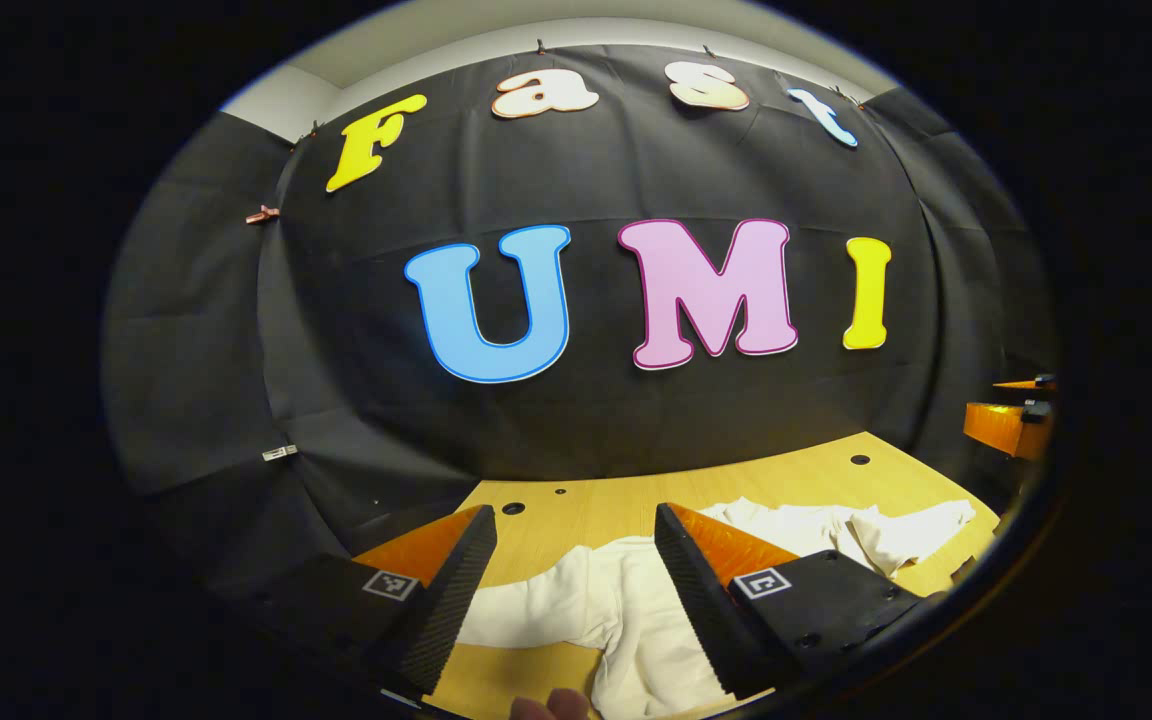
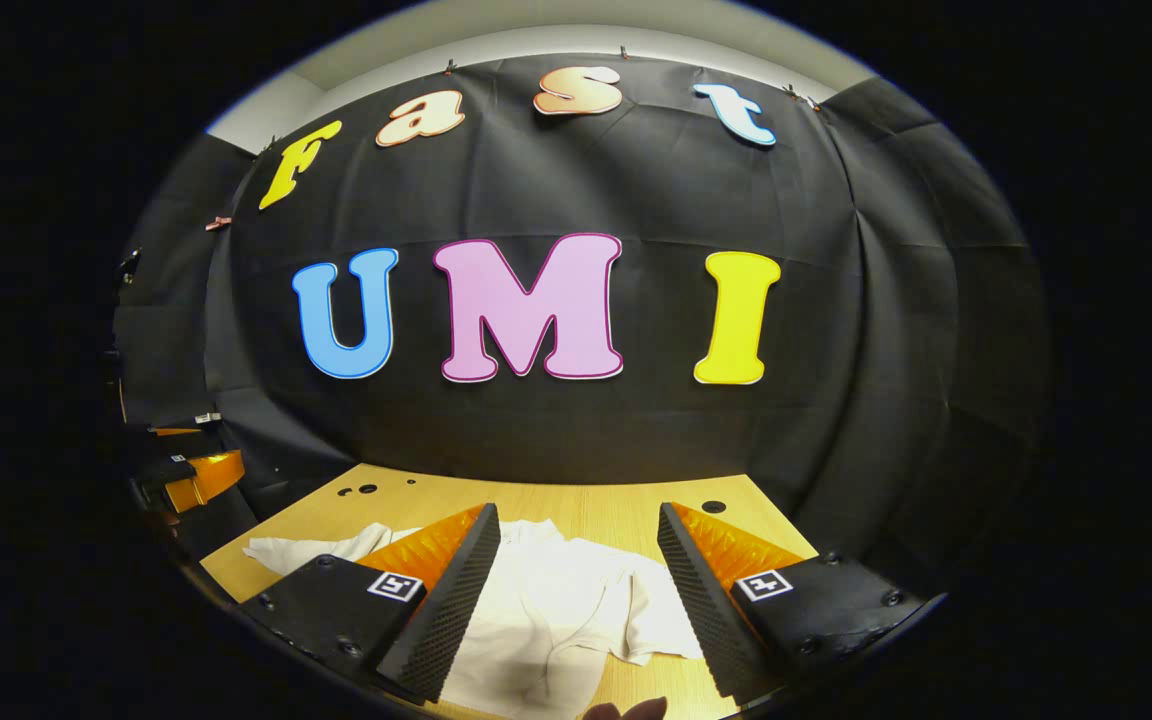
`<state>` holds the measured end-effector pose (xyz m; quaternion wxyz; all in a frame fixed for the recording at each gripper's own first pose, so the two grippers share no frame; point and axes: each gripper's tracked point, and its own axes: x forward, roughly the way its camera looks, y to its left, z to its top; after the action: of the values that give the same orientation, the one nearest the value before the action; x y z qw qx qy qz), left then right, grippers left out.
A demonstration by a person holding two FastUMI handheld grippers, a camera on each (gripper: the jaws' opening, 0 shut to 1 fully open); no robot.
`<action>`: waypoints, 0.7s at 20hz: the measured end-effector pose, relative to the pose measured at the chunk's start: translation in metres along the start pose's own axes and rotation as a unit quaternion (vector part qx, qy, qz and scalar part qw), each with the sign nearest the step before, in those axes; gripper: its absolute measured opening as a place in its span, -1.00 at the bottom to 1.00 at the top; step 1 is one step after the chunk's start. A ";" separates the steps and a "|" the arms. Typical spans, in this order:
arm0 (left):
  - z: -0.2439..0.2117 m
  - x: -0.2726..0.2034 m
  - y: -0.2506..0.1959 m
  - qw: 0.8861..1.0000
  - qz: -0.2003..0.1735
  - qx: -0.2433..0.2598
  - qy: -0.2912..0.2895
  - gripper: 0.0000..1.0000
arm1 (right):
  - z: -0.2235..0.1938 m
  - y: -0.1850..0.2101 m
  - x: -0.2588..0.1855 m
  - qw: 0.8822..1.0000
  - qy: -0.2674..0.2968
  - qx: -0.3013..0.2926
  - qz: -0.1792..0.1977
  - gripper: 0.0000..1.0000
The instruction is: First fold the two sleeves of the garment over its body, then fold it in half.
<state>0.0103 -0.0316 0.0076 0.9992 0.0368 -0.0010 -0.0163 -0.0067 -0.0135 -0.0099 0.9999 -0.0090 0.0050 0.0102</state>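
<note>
Both of my hand-held grippers are released, nothing between the fingers. Left hand-held gripper (image 1: 572,590) hangs above the worktop (image 1: 796,475) with its jaws spread wide; the garment (image 1: 636,610) shows through the gap but neither finger touches it as far as I can tell. Right hand-held gripper (image 2: 576,590) is the same: jaws spread, raised over the cloth, not gripping.

The garment is a white, long-sleeved piece, lying rumpled and flat on the light wood worktop. In the left gripper view its long axis runs across the worktop, side to side: one sleeve (image 1: 526,605) stretches toward the worktop's left edge, the other crumpled end (image 1: 896,530) reaches toward the right edge near the far right corner. In the right gripper view the body (image 2: 556,600) sits under my fingers and a sleeve (image 2: 311,548) trails toward the worktop's left edge. Sleeves are out to the sides, not yet folded over the body. Cannot tell which way the collar points.

Worktop has a few dark round holes (image 1: 513,508) along its far edge. My other hand-held gripper shows at the right rim of the left gripper view, and at the left rim of the right gripper view, well apart from the garment.
</note>
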 end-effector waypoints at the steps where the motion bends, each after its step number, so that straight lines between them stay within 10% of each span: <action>1: 0.000 0.001 -0.003 1.000 -0.002 0.001 0.002 0.96 | -0.001 -0.001 0.000 1.000 0.001 0.000 -0.001 0.94; 14: -0.008 0.000 -0.033 0.999 -0.016 0.031 0.021 0.96 | -0.086 -0.138 0.011 0.986 0.108 -0.006 -0.123 0.94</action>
<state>0.0088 -0.0634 -0.0031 0.9970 0.0679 0.0200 -0.0316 0.0068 -0.1531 -0.0940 0.9870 -0.0165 0.1119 -0.1139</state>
